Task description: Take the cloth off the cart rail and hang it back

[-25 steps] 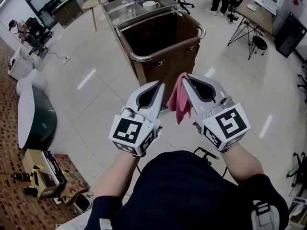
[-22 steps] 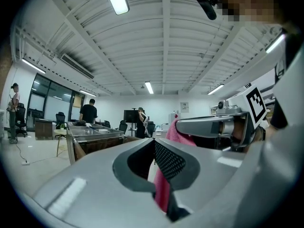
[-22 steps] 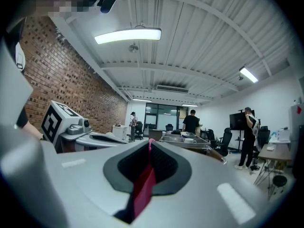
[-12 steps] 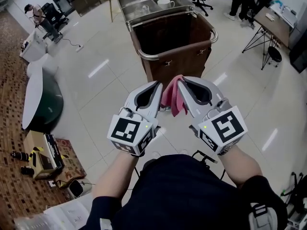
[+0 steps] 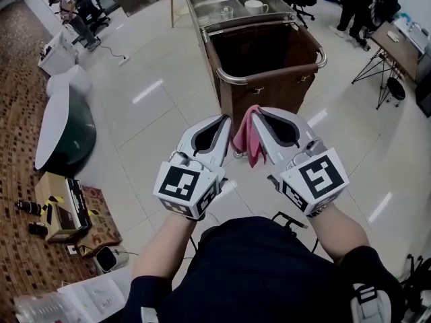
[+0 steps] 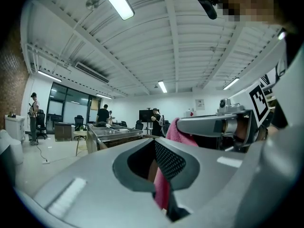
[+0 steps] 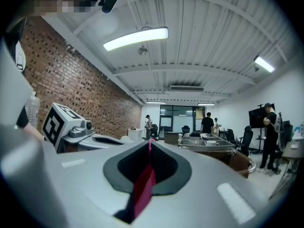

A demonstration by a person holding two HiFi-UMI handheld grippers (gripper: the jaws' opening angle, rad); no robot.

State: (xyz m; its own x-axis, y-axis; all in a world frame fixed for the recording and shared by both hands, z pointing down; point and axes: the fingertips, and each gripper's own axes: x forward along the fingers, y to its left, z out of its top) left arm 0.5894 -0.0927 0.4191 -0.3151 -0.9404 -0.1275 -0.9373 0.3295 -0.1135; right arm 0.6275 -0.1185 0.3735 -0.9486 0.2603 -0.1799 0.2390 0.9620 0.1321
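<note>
A pink cloth (image 5: 247, 136) hangs from my right gripper (image 5: 256, 110), which is shut on its top edge. In the right gripper view the cloth (image 7: 145, 189) runs as a pinched strip between the pads. My left gripper (image 5: 227, 118) is close beside the cloth on its left, shut, with nothing of its own in it. In the left gripper view the cloth (image 6: 179, 129) shows just past the tips. Both grippers are held level in front of the brown laundry cart (image 5: 269, 93). Its curved metal rail (image 5: 232, 79) is just beyond the tips and bare.
The cart's far end carries metal trays with a white cup (image 5: 256, 7). A round green-and-white table (image 5: 64, 136) stands to the left, with boxes (image 5: 57, 210) on the carpet near it. A tripod stool (image 5: 387, 79) and a standing person (image 5: 357, 5) are at the back right.
The cart has come nearer and shifted right in the head view. Both grippers and the hanging cloth keep their pose and now sit closer to the cart's rail.
</note>
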